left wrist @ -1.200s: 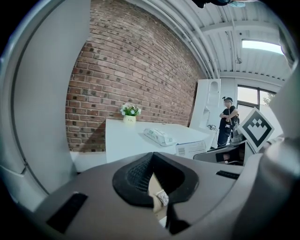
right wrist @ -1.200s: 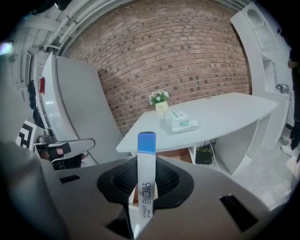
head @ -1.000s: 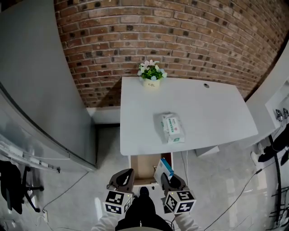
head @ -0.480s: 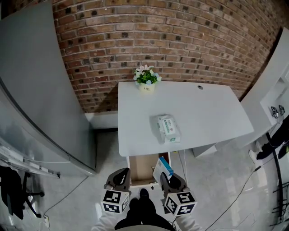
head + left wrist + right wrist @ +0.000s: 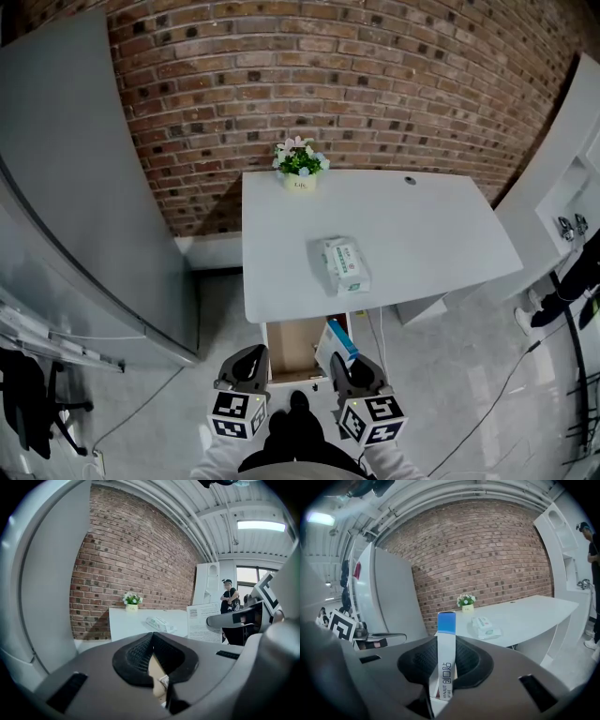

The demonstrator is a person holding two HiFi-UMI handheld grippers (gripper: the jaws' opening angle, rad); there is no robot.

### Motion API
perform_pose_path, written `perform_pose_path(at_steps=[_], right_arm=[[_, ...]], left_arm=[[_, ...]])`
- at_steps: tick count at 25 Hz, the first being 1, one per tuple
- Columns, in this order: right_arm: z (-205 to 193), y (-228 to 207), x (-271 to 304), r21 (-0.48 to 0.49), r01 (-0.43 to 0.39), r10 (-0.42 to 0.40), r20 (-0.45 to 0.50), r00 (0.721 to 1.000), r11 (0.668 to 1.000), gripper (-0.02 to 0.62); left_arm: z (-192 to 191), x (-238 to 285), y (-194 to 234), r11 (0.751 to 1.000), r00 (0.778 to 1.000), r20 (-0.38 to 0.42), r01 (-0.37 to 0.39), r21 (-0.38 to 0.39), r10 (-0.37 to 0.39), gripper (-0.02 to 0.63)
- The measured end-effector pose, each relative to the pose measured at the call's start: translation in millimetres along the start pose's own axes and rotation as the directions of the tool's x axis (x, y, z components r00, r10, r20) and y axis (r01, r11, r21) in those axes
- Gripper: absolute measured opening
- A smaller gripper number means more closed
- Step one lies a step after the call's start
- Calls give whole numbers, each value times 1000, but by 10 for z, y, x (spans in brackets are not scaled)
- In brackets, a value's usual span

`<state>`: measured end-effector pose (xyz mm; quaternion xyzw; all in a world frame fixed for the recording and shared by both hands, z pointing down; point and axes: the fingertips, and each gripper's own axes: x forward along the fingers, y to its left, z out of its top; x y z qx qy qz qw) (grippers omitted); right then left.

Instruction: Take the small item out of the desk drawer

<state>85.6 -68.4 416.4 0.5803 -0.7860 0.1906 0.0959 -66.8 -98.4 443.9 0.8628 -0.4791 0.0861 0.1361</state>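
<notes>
A small white box with a blue end [image 5: 339,344] stands upright in my right gripper [image 5: 353,372], which is shut on its lower part. The box hangs just above the right side of the open wooden drawer [image 5: 289,352] under the front edge of the white desk [image 5: 422,234]. In the right gripper view the box [image 5: 446,644] rises between the dark pads of the right gripper [image 5: 445,670]. My left gripper [image 5: 246,367] hovers at the drawer's left front corner, jaws together with nothing in them. From the left gripper [image 5: 155,667] view, the box [image 5: 204,623] shows at the right.
A potted flower [image 5: 300,167] stands at the desk's back edge and a tissue pack [image 5: 341,265] lies near its middle. A brick wall [image 5: 375,84] runs behind, a grey partition [image 5: 75,187] stands to the left, cables [image 5: 487,394] lie on the floor right. A person [image 5: 229,596] stands far off.
The head view has drifted, so the desk sits a little further left and higher. Both grippers keep their places by the drawer and the box stays gripped.
</notes>
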Motion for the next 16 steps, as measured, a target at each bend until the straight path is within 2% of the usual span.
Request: perform_pose_path(at_steps=[16], right_arm=[[39,-78,61,10,6,-7,8,1000,1000,94]], left_arm=[[27,94,27,1000,1000,4,-5,1,5,18]])
